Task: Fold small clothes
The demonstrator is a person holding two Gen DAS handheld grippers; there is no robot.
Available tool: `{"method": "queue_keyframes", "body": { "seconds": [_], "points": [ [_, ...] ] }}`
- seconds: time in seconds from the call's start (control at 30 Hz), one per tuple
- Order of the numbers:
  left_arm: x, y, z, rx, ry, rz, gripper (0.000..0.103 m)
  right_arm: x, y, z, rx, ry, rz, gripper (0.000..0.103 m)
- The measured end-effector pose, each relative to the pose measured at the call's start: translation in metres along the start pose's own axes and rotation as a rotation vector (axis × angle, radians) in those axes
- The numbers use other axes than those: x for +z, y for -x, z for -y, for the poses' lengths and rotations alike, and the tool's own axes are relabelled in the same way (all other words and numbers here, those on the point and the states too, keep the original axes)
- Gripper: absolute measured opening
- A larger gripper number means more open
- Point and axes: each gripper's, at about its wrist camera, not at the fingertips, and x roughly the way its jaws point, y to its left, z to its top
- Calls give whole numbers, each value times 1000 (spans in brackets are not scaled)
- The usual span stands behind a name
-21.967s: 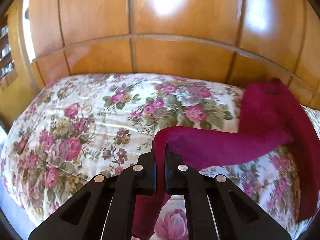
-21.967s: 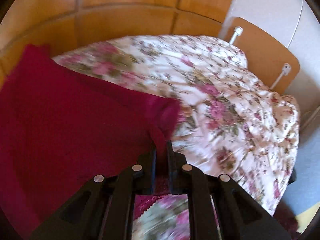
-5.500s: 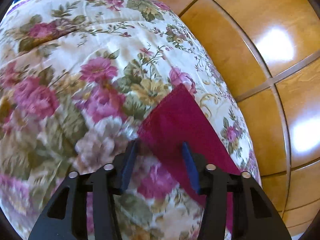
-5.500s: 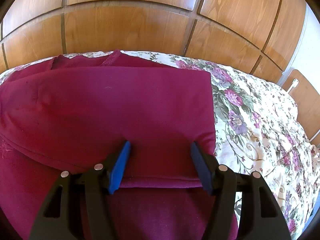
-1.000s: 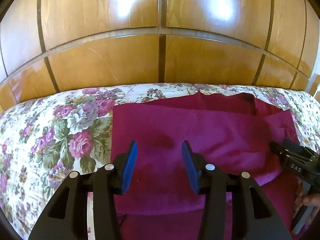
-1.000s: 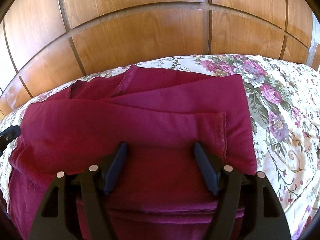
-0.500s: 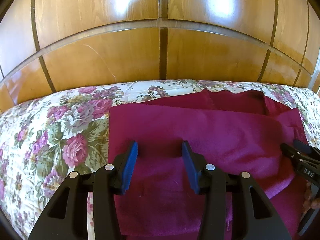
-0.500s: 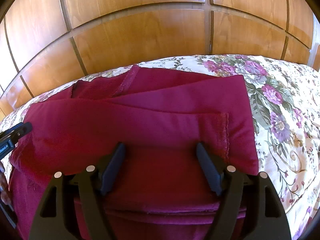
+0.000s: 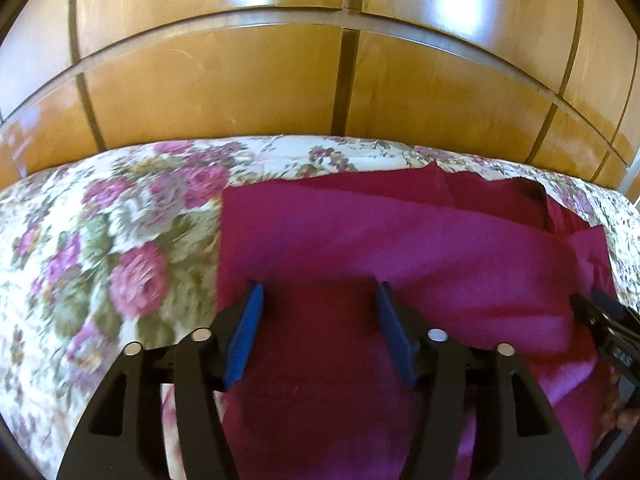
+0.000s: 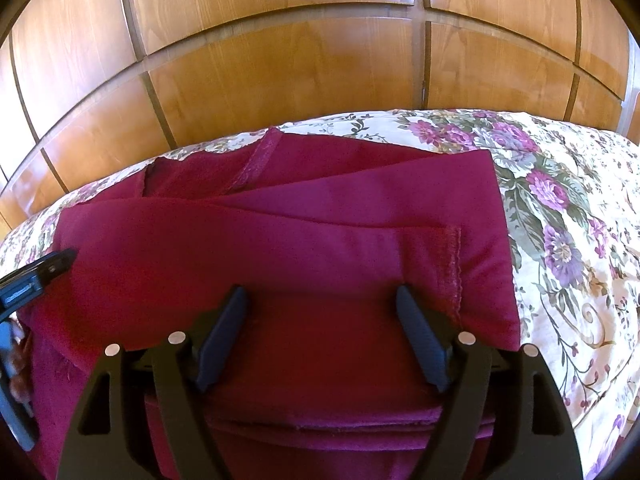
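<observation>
A dark red garment (image 9: 400, 240) lies folded in several layers on the floral bedspread (image 9: 120, 240). It also shows in the right wrist view (image 10: 280, 240), with a hemmed edge near its right side. My left gripper (image 9: 318, 304) is open, low over the garment's left part, holding nothing. My right gripper (image 10: 320, 304) is open over the garment's right part, holding nothing. The right gripper's tip shows at the right edge of the left wrist view (image 9: 600, 316). The left gripper's tip shows at the left edge of the right wrist view (image 10: 44, 270).
A glossy wooden panelled wall (image 9: 340, 60) rises straight behind the bed, also in the right wrist view (image 10: 320, 60). Bare bedspread lies to the left of the garment and to its right (image 10: 568, 220).
The left gripper's jaws have opened wider and it has edged forward and lower over the garment. The right gripper has barely moved. The garment lies as before.
</observation>
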Motion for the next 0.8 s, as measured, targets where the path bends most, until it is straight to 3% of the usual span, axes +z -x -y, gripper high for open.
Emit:
{"method": "queue_keyframes", "body": {
  "seconds": [0.17, 0.23, 0.4, 0.47, 0.67, 0.8],
  "points": [
    [-40, 37, -23, -32, 90, -60, 70, 2, 1, -1, 4, 14, -12, 83],
    [-60, 54, -30, -47, 118, -84, 70, 3, 5, -6, -3, 40, -36, 92],
    [-110, 93, -37, -72, 109, -120, 70, -11, 35, -4, 16, 57, -63, 96],
    [-129, 104, -35, -125, 89, -145, 67, -20, 53, 2, 25, 52, -57, 96],
    [-178, 142, -25, -155, -12, -122, 67, -71, 108, 45, 11, 8, -119, 97],
    [-202, 162, -26, -187, -36, -126, 60, -119, 135, 70, 71, -58, -217, 94]
  ]
}}
